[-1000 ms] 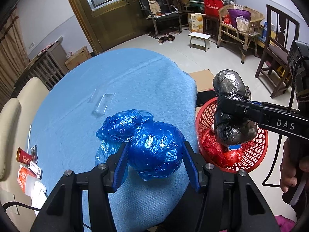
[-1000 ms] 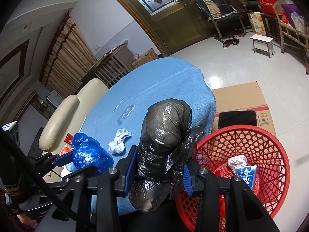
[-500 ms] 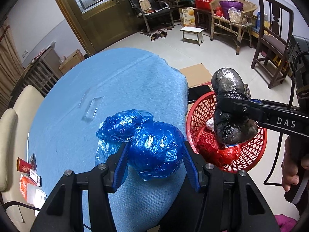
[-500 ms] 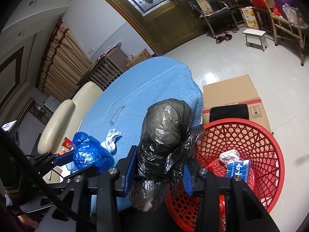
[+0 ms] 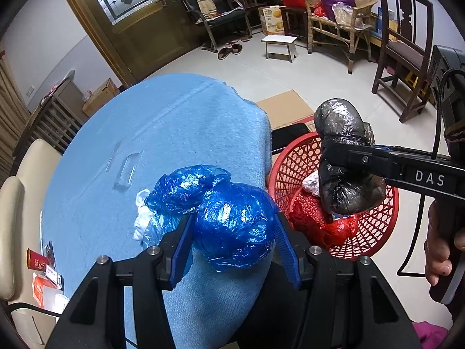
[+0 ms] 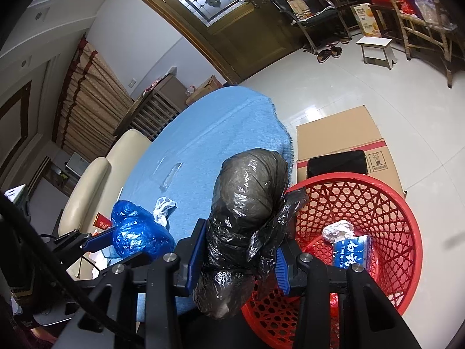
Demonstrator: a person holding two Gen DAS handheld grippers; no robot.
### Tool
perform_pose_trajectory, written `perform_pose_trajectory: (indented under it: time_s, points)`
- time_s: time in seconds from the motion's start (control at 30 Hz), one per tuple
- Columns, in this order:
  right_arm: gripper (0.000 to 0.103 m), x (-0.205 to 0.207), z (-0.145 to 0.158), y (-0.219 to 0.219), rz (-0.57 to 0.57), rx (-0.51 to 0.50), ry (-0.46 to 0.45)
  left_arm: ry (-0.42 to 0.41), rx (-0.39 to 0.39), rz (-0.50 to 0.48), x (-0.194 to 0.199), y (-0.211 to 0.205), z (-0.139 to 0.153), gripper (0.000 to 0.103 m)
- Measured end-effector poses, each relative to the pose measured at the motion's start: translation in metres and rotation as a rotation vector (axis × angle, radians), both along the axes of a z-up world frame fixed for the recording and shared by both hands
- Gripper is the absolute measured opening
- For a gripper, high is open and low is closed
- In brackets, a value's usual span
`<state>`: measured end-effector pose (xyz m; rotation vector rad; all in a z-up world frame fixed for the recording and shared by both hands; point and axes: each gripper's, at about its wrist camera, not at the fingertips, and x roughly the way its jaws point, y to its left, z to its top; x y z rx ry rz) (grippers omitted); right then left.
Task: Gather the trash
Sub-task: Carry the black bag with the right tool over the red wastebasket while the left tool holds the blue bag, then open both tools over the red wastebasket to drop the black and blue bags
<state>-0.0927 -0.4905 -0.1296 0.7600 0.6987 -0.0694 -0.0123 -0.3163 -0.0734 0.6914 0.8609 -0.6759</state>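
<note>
My left gripper (image 5: 234,232) is shut on a crumpled blue plastic bag (image 5: 229,218) above the near edge of the blue-clothed round table (image 5: 162,133). My right gripper (image 6: 238,250) is shut on a black plastic trash bag (image 6: 247,203) and holds it over the near rim of the red mesh basket (image 6: 386,203) on the floor beside the table. In the left wrist view the black bag (image 5: 343,157) hangs over the basket (image 5: 375,226). The basket holds red wrapping (image 5: 319,226), a white wad (image 6: 338,229) and a blue toothpaste box (image 6: 351,251).
A crumpled white tissue (image 6: 164,206) and a clear plastic tray (image 5: 128,168) lie on the cloth. A flattened cardboard box (image 6: 337,136) with a black item on it lies on the floor behind the basket. Cream chairs (image 6: 93,186) stand left of the table; small packets (image 5: 43,267) lie at its left edge.
Both grippers keep their bags. The right gripper with the black bag has shifted a little further over the basket; the white tissue has come into view beside the blue bag.
</note>
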Motion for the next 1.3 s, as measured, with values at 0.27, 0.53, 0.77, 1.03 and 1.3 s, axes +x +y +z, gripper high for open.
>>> perform_pose_trajectory:
  time_s: [0.27,0.53,0.77,1.03,1.3]
  points:
    - [0.044,-0.009,-0.005,-0.01,-0.024,0.009,0.008,0.003,0.016,-0.032,-0.005,-0.011,-0.005,0.057]
    - [0.044,-0.016,-0.009,-0.021,-0.051,0.023,0.02,0.013,0.032,-0.058,-0.008,-0.02,-0.01,0.057]
    - [0.044,-0.021,-0.011,-0.026,-0.068,0.026,0.027,0.017,0.047,-0.077,-0.009,-0.029,-0.017,0.057]
    - [0.044,-0.023,-0.018,-0.032,-0.085,0.037,0.043,0.03,0.065,-0.095,-0.011,-0.037,-0.026,0.057]
    - [0.046,-0.025,-0.025,-0.039,-0.105,0.044,0.065,0.043,0.057,-0.12,-0.012,-0.049,-0.033,0.057]
